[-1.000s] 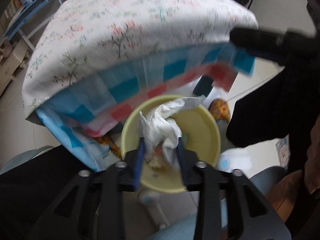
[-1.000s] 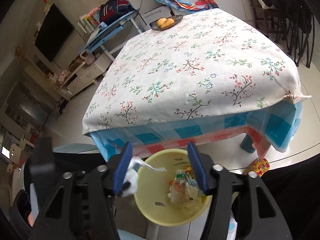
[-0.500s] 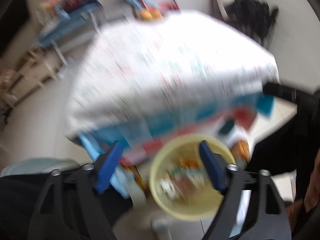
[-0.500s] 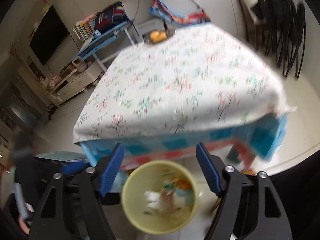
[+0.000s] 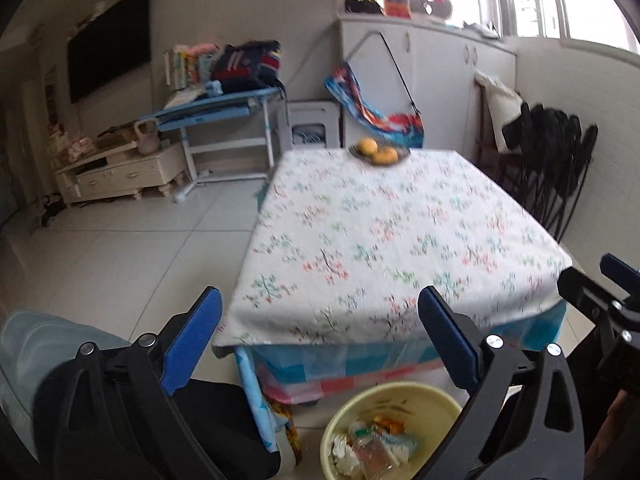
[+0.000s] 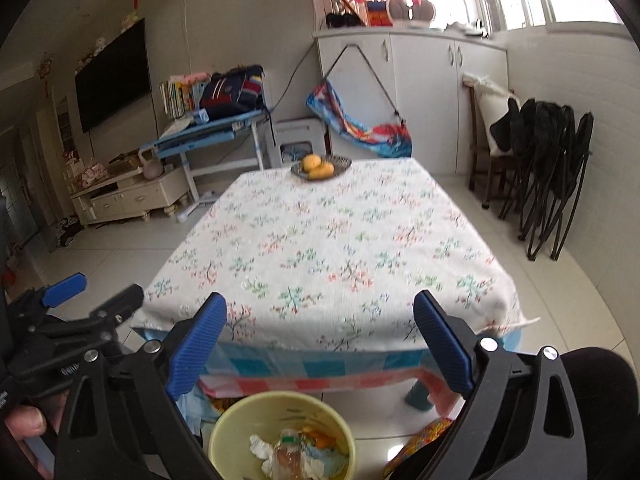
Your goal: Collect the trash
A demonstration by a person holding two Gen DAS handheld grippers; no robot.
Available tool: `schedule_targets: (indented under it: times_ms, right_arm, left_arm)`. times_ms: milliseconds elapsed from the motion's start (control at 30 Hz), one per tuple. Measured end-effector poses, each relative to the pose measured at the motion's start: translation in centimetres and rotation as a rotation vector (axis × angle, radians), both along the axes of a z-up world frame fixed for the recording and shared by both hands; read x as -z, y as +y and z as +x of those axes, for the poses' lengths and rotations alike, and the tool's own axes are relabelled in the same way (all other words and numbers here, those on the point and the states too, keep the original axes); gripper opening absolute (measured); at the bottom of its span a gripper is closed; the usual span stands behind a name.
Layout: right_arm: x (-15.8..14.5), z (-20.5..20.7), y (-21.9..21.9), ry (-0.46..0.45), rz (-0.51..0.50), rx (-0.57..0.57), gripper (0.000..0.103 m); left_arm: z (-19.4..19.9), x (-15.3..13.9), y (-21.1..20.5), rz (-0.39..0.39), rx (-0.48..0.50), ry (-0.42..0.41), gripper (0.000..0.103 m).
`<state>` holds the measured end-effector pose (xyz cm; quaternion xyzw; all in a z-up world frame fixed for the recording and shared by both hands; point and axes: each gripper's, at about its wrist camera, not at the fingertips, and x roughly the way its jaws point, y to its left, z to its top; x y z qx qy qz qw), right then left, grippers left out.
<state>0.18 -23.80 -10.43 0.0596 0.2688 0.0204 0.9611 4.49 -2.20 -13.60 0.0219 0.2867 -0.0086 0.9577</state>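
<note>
The left gripper point(image 5: 318, 336) is opening wide with nothing between its jaws. The yellow bin point(image 6: 282, 436) sits on the floor by the table point(image 6: 320, 248), its bottom cut off, holding blurry trash point(image 6: 296, 454). The right gripper point(image 6: 320, 344) is opening wide too, also empty.

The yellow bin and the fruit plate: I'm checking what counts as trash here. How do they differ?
The yellow bin stands on the floor by the table's near edge; the fruit plate sits on the tablecloth at the far edge. The bin is deep and holds crumpled paper, a plastic bottle and wrappers; the plate is shallow and dark and holds whole yellow-orange fruit. The bin looks much larger in view. Both are round, open containers.
</note>
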Motion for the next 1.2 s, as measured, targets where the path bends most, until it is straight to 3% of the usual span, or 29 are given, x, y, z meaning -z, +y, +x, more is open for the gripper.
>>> schedule_targets:
  times_ms: [233,767,1000,1200]
  right_arm:
    - [-1.7,-1.0,0.6,-0.059,-0.035,0.005,0.093]
    - [-4.2,-3.9,0.7,-0.144,-0.072,0.018,0.095]
    - [-3.2,-3.2,0.2,-0.123,-0.044,0.031,0.095]
    - [-3.0,-3.1,0.3,-0.115,-0.046,0.033,0.095]
  left_arm:
    - [-1.3,-2.1,0.1,-0.023,0.016,-0.041,0.096]
    - [-5.4,-5.1,-0.2,0.029,0.013,-0.142,0.096]
    - [-4.6,-4.7,1.0,-0.007,-0.031,-0.101,0.096]
    - [-4.4,-4.5,0.8,-0.001,-0.04,-0.117,0.096]
